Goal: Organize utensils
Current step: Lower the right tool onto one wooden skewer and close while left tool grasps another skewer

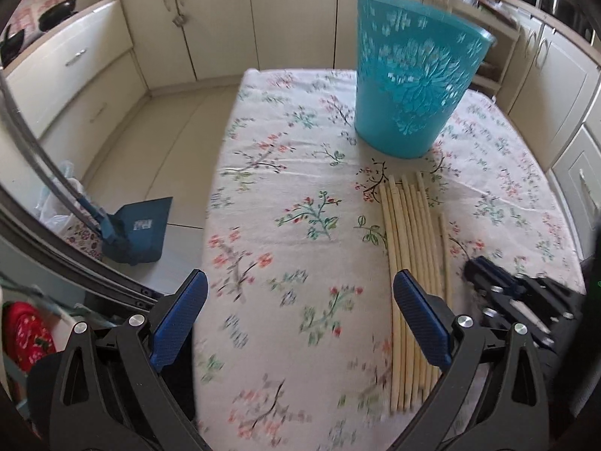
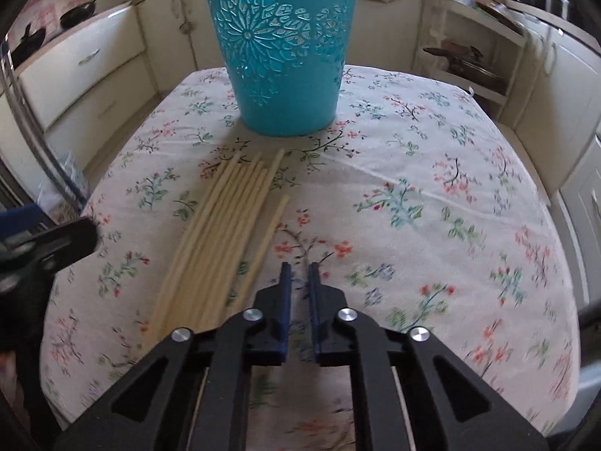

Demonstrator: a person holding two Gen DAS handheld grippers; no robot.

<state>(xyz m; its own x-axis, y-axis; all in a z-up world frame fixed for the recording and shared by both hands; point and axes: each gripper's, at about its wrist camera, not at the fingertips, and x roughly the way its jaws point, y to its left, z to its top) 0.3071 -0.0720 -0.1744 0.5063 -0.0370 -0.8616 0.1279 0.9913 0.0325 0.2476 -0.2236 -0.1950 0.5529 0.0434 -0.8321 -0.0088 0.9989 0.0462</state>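
Note:
Several pale wooden chopsticks [image 1: 413,263] lie side by side on the floral tablecloth; they also show in the right wrist view [image 2: 221,233]. A teal cut-out plastic bucket [image 1: 413,79] stands upright beyond their far ends, and in the right wrist view [image 2: 281,49]. My left gripper [image 1: 300,289] is open and empty above the cloth, its right finger over the chopsticks. My right gripper [image 2: 298,267] has its jaws nearly closed with a narrow gap, holding nothing, just right of the chopsticks. It also shows in the left wrist view [image 1: 518,300].
The table [image 1: 285,150] is covered by a white floral cloth. A blue dustpan [image 1: 135,229] stands on the floor at left. Cream kitchen cabinets [image 1: 225,30] surround the table. Pans [image 1: 56,15] sit on the left counter.

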